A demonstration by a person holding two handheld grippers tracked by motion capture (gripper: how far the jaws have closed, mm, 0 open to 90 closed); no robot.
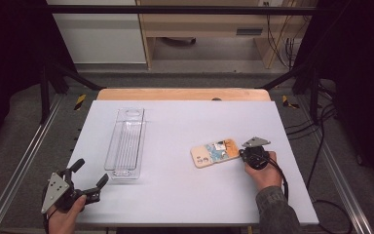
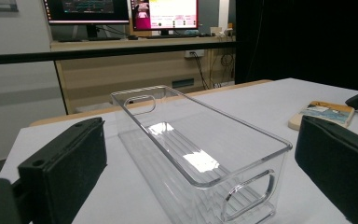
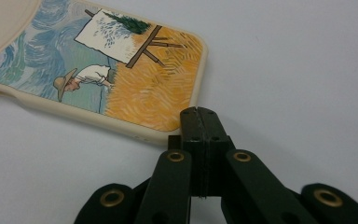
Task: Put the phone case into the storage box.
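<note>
White table top [image 1: 185,195], wooden edge at far side, dark frame around. Right gripper [image 3: 199,114] with jaws pressed together, nothing between, tips touching the near corner of the phone case [image 3: 98,70] with painted wheat field, flat on the table right of centre. Left gripper [image 1: 88,176] at the near left corner, jaws wide apart, pointing at the clear plastic bin [image 2: 196,158], empty, upright, left of the case.

Phone case [image 1: 215,152] right of clear bin [image 1: 125,144], well apart, on table [image 1: 185,195]
</note>
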